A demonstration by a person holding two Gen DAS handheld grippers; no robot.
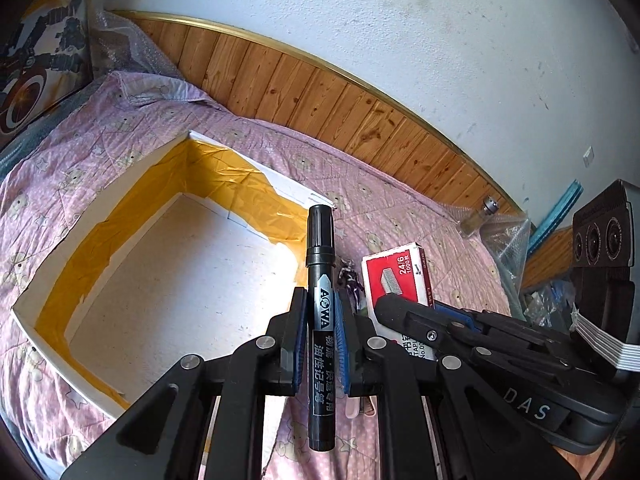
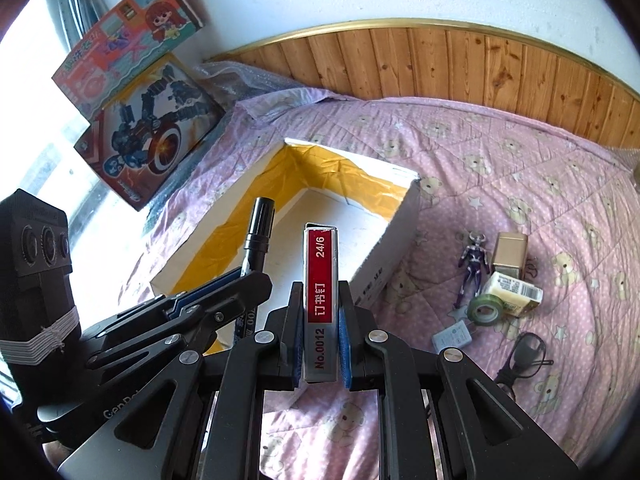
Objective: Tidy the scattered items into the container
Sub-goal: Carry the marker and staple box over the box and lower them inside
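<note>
White wall (image 1: 400,40), wood panelling (image 2: 480,64), pink quilt (image 2: 500,152)

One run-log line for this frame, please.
left gripper: shut on marker | right gripper: shut on staple box | both near box | figure, tape on bed
</note>
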